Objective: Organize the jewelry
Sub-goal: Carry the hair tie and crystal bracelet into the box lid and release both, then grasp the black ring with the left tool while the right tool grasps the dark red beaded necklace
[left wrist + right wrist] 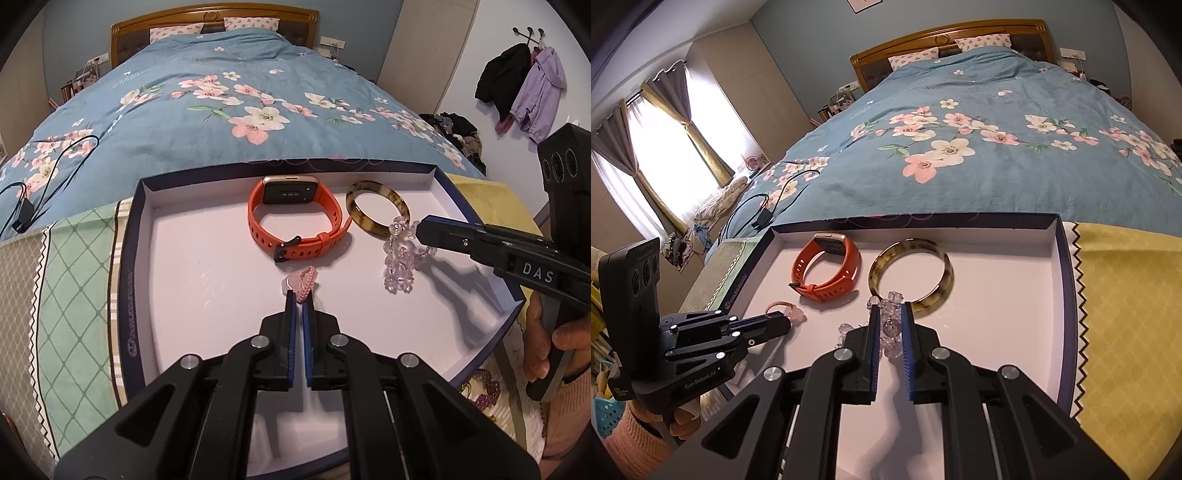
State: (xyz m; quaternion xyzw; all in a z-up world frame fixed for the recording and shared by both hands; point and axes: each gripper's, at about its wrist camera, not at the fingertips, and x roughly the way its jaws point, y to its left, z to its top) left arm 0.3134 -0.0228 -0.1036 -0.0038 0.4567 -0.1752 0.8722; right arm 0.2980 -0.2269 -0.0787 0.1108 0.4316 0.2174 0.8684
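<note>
A white tray point(184, 258) point(1015, 295) with a dark blue rim lies at the foot of a bed. In it lie an orange smartwatch point(255, 210) point(846, 266) and a brown mottled bangle point(369, 185) point(947, 275). My left gripper point(299, 295) point(786, 325) is shut on a pink braided cord with a pink stone point(301, 280) point(796, 314), low over the tray's middle. From the right, my right gripper point(419, 230) point(891, 314) grips a clear bead bracelet point(399, 262) point(891, 328) beside the bangle, and the beads dangle onto the tray floor.
Beyond the tray stretches a bed with a blue floral duvet point(221, 110), a black cable point(55, 166) point(783, 188) on its left. A green checked cloth point(74, 277) lies left of the tray, a yellow one point(1126, 295) right. A hand point(546, 339) holds the right gripper.
</note>
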